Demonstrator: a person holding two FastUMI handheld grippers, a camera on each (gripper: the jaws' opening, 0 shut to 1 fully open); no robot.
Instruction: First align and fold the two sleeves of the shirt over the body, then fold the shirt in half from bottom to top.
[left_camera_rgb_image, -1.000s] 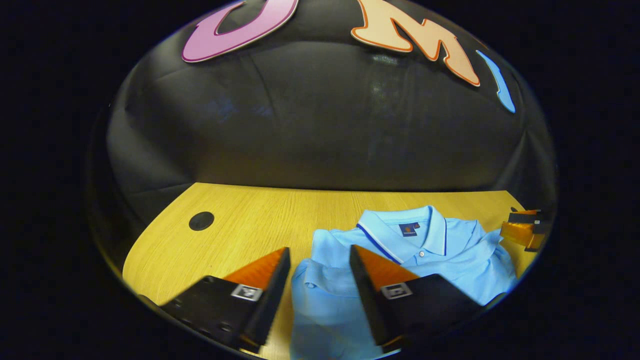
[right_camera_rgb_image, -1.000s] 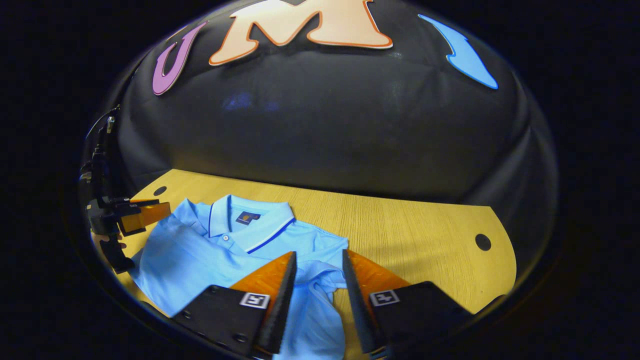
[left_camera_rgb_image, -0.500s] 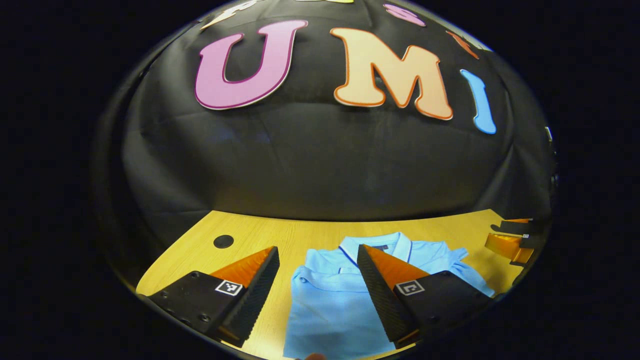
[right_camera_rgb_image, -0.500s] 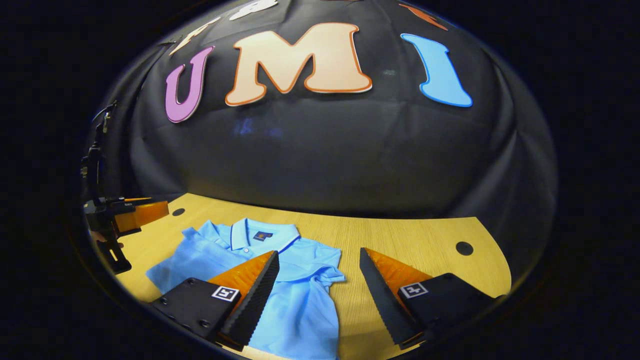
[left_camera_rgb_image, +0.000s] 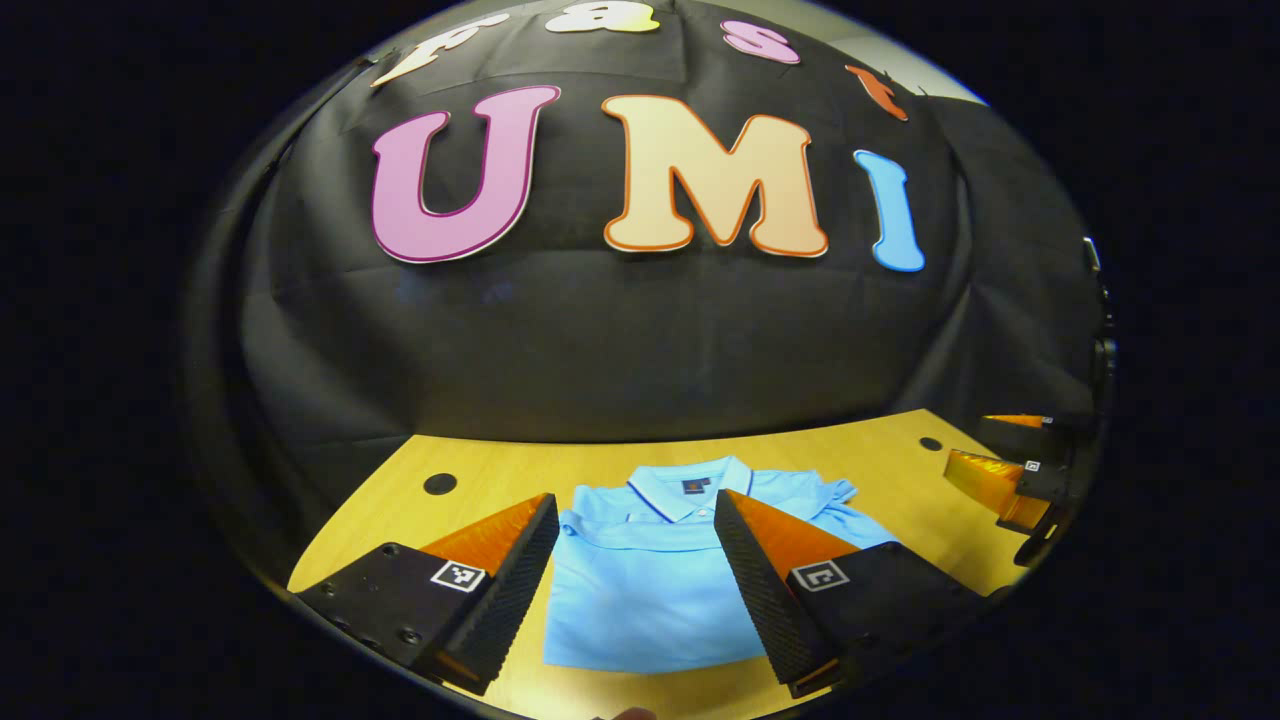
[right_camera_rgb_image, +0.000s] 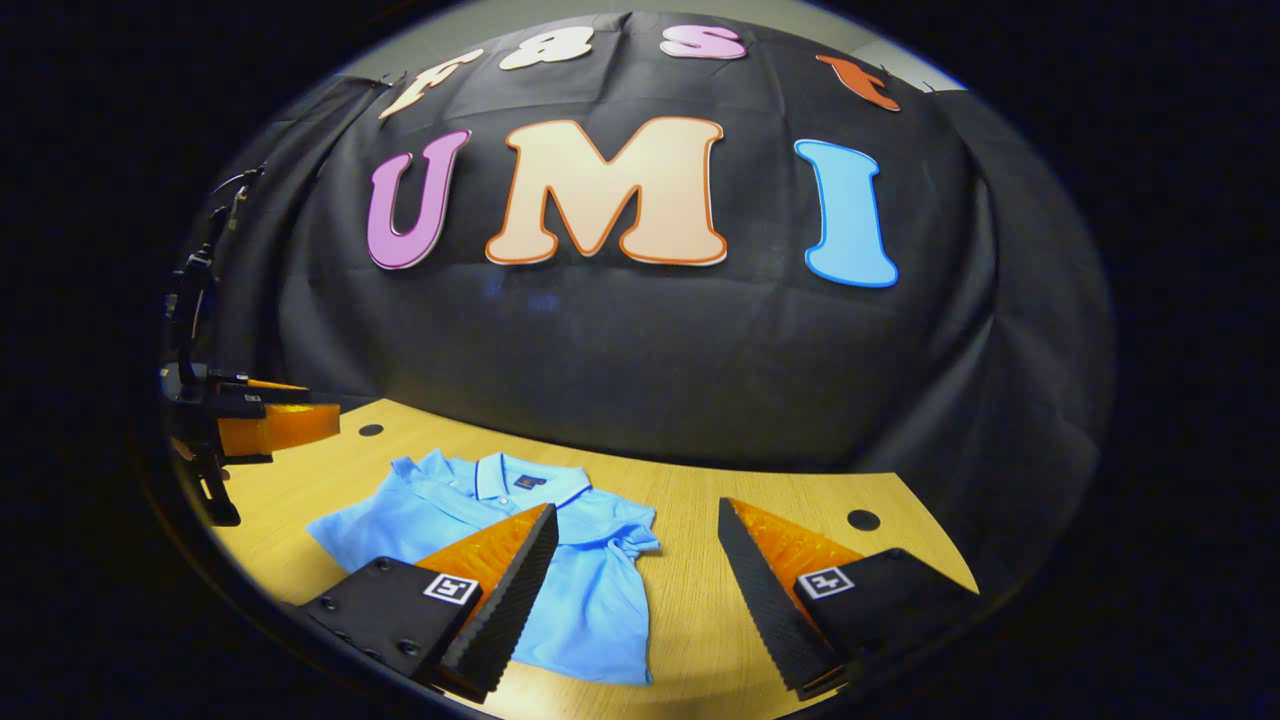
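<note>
Both of my grippers have pulled back and risen since a second ago, when their fingers sat low over the cloth; the shirt now looks smaller and lies farther ahead of them. My left gripper (left_camera_rgb_image: 636, 560) has its fingers spread wide with nothing between them, hanging above the near part of the shirt (left_camera_rgb_image: 640, 590). My right gripper (right_camera_rgb_image: 637, 575) is likewise spread and empty, its left finger (right_camera_rgb_image: 500, 590) over the shirt's (right_camera_rgb_image: 590, 600) right side and the other finger over bare wood.

Past the fingers, the light blue polo lies flat on the wooden table (left_camera_rgb_image: 480, 480) as a compact folded rectangle, collar (left_camera_rgb_image: 690, 495) toward the far wall, sleeves tucked in along the sides, the near edge straight. From the right gripper view I see the left gripper off at the left edge above the table; from the left gripper view the right gripper (left_camera_rgb_image: 1010, 480) sits at the right edge. Dark round holes (left_camera_rgb_image: 440, 484) mark the table's far corners.
</note>
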